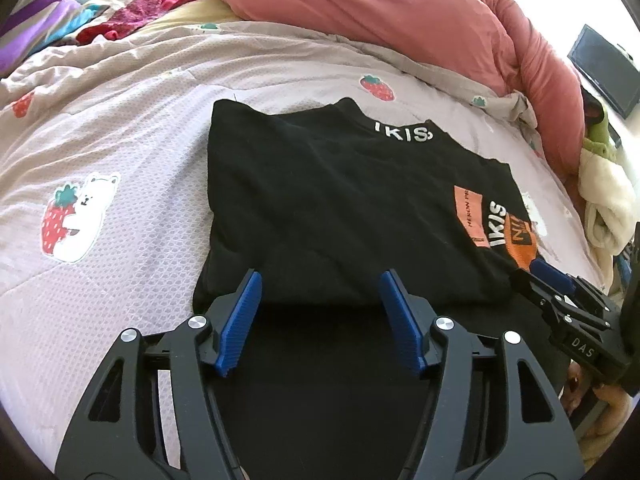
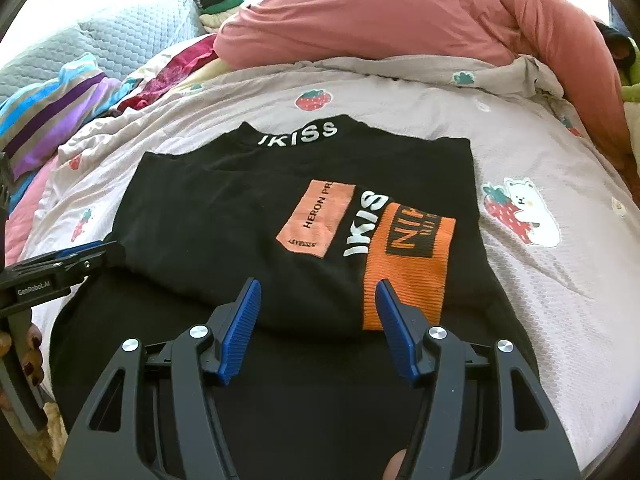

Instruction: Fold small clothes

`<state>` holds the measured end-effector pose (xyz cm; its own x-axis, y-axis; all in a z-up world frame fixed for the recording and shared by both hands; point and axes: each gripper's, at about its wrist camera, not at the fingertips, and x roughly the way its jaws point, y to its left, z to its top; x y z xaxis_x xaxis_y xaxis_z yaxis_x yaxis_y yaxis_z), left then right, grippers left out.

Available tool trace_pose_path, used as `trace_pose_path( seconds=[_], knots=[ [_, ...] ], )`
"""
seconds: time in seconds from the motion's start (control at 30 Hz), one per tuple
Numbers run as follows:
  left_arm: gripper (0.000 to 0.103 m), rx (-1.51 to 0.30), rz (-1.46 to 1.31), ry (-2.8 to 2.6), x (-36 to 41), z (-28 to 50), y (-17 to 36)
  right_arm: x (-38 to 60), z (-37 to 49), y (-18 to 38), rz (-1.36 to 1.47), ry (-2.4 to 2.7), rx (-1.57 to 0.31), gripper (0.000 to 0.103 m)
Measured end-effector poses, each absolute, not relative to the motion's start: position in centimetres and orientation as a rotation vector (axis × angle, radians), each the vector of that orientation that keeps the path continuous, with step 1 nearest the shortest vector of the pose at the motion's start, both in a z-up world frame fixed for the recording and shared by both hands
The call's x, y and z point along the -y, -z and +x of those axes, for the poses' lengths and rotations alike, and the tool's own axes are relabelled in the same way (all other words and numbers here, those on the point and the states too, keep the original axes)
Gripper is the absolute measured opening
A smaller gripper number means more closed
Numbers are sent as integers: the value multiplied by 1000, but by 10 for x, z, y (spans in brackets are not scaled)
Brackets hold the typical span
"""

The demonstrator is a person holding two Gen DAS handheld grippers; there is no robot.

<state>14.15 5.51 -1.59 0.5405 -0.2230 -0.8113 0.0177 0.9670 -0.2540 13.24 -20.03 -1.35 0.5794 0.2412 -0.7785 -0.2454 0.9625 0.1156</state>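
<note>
A black T-shirt [image 1: 328, 208] with white "IKISS" lettering and orange patches lies flat on the bed, its lower part folded up over the body; it also shows in the right wrist view [image 2: 240, 248]. My left gripper [image 1: 320, 280] is open and empty, hovering over the folded near edge at the shirt's left side. My right gripper [image 2: 318, 288] is open and empty, over the near edge by the orange patch [image 2: 404, 264]. Each gripper shows in the other's view, the right one [image 1: 548, 276] at the right edge and the left one [image 2: 80, 254] at the left edge.
The shirt rests on a pale quilt with strawberry and bear prints [image 1: 120, 140]. A bulky pink duvet [image 1: 400, 12] lies along the far side. Striped and red fabrics [image 2: 60, 112] and a grey pillow [image 2: 132, 36] are at the far left. A dark screen [image 1: 604, 68] stands far right.
</note>
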Motion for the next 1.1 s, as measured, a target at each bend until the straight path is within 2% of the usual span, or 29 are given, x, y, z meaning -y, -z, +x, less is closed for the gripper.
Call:
trace_pose_path(
  seconds=[0.03,0.1,0.17,0.2,0.23,0.3,0.5,0.57,0.67,1.1],
  knots=[
    [55,-988,-227,144,-56,140,15,201,131,11,-2,-287,-901,59],
    [56,-977,-224,140,-56,138,10,202,128,6,1,-287,-885,82],
    [57,-967,-224,136,-57,135,7,203,124,-1,8,-285,-855,82],
    [60,-962,-226,133,-57,134,5,203,123,-4,12,-287,-848,82],
    [67,-955,-231,128,-58,132,2,204,122,-6,16,-288,-844,82],
    [70,-937,-240,124,-61,128,-3,206,120,-11,24,-283,-832,86],
    [83,-899,-264,105,-68,120,-15,213,116,-21,82,-285,-808,87],
    [94,-883,-279,103,-71,118,-18,215,114,-24,86,-283,-798,87],
    [93,-862,-296,99,-74,114,-23,216,110,-30,76,-272,-777,96],
    [93,-861,-251,62,-78,94,-25,226,94,-41,68,-254,-754,96]
  ],
)
